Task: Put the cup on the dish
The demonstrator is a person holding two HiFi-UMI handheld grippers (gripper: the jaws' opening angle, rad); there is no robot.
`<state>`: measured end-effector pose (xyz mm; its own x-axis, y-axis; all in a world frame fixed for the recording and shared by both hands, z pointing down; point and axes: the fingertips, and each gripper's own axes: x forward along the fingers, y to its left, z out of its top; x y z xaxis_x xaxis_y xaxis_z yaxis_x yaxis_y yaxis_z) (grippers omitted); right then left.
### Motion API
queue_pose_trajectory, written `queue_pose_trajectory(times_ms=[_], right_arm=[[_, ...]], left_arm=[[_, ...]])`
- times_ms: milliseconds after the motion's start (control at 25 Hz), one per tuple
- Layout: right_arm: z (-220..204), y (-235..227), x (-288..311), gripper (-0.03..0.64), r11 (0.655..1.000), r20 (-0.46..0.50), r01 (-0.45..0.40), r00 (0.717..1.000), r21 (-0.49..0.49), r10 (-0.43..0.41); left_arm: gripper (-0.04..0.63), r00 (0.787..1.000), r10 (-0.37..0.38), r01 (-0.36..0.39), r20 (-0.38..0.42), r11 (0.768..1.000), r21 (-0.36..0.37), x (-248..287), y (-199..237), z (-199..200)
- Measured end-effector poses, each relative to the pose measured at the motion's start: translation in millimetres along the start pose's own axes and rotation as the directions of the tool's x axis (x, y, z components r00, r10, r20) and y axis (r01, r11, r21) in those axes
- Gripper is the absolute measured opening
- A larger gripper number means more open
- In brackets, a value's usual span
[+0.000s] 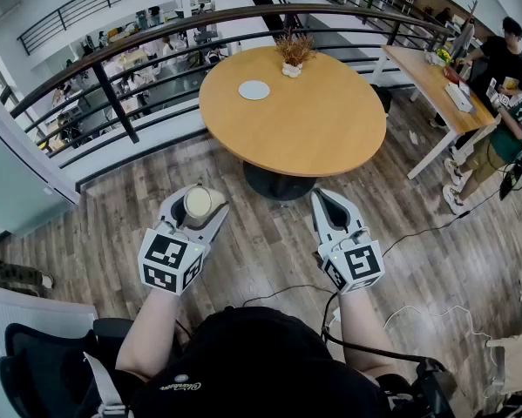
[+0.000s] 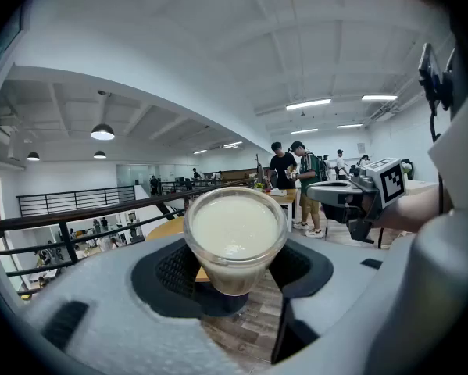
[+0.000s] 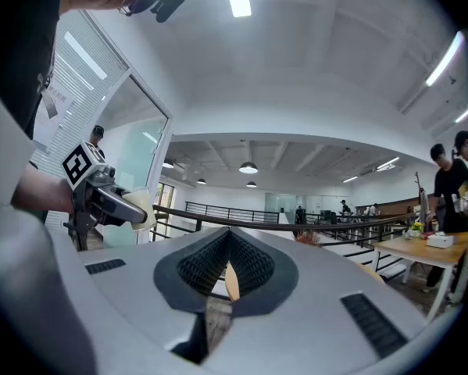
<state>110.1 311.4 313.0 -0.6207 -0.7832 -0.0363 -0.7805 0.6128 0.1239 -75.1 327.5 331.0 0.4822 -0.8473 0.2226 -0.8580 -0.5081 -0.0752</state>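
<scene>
A clear cup [image 1: 198, 204] filled with a creamy white liquid sits upright between the jaws of my left gripper [image 1: 197, 205], which is shut on it; in the left gripper view the cup [image 2: 235, 238] fills the middle. A small white dish [image 1: 254, 90] lies on the round wooden table [image 1: 313, 129], well ahead of both grippers. My right gripper [image 1: 330, 205] is shut and holds nothing, level with the left one over the floor; its closed jaws show in the right gripper view [image 3: 228, 276], where the left gripper [image 3: 112, 201] with the cup is at the left.
A dried plant in a small pot [image 1: 292, 52] stands at the table's far edge. A dark railing [image 1: 112, 55] curves behind the table. A long desk [image 1: 435, 90] with people beside it is at the right. Cables [image 1: 417, 229] trail over the wooden floor.
</scene>
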Motion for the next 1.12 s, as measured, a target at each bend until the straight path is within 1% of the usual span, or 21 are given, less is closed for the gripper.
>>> queue_pose_trajectory(times_ms=[160,360,680,920,1120], right_arm=[[-1.9,-2.7,-1.6,0.005,1.000,-0.001,-0.003,1.000,0.004,0.003],[-1.8,-9.3,-3.8,0.006,0.999,0.029,-0.021,0.999,0.046,0.020],[-5.6,-27.2,-14.1,0.006,0.999,0.032,-0.047,0.998,0.023,0.047],[-10.4,-42.9,-30.0,0.006,0.998,0.031,-0.062,0.998,0.021,0.061],[-16.4,-51.4,-28.8,0.006,0.998,0.020,-0.065,0.998,0.026,0.065]], left_arm=[[0.253,1.000,-0.006,0.006,-0.002,1.000,-0.002,5.0,-5.7,1.2],[0.253,1.000,-0.006,0.006,-0.009,1.000,-0.001,15.1,-11.7,0.4],[0.253,1.000,0.004,-0.004,-0.006,1.000,0.006,36.1,-32.0,10.1],[0.253,1.000,0.019,-0.019,-0.007,1.000,0.002,46.0,-54.1,8.7],[0.253,1.000,0.021,-0.021,-0.013,1.000,-0.009,53.3,-58.5,5.7]])
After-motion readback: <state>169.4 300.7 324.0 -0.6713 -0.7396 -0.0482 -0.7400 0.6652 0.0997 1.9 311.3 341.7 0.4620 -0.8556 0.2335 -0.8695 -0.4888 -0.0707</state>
